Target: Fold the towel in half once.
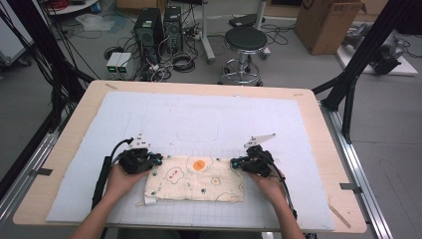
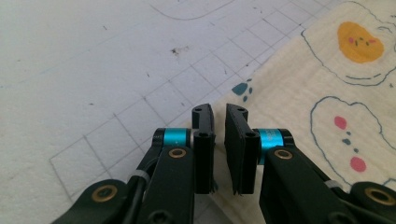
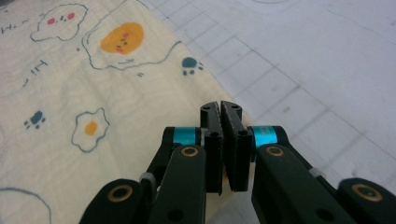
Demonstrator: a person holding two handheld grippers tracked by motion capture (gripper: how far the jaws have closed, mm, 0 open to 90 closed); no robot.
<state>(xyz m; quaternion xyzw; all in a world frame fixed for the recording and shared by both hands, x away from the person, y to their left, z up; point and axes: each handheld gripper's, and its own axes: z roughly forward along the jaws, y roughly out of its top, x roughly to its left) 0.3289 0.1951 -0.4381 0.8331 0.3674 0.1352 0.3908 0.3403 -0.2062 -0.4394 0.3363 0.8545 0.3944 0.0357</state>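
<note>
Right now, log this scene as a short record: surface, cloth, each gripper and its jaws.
surface: white gridded mat on a wooden table
cloth: cream cloth with egg and paw prints, folded flat near the front edge of the mat
left gripper: at the cloth's far left corner, jaws slightly apart, nothing visibly gripped
right gripper: at the cloth's far right corner, jaws nearly shut; whether they pinch the edge cannot be told
beyond table: stool, computer towers, cardboard box
</note>
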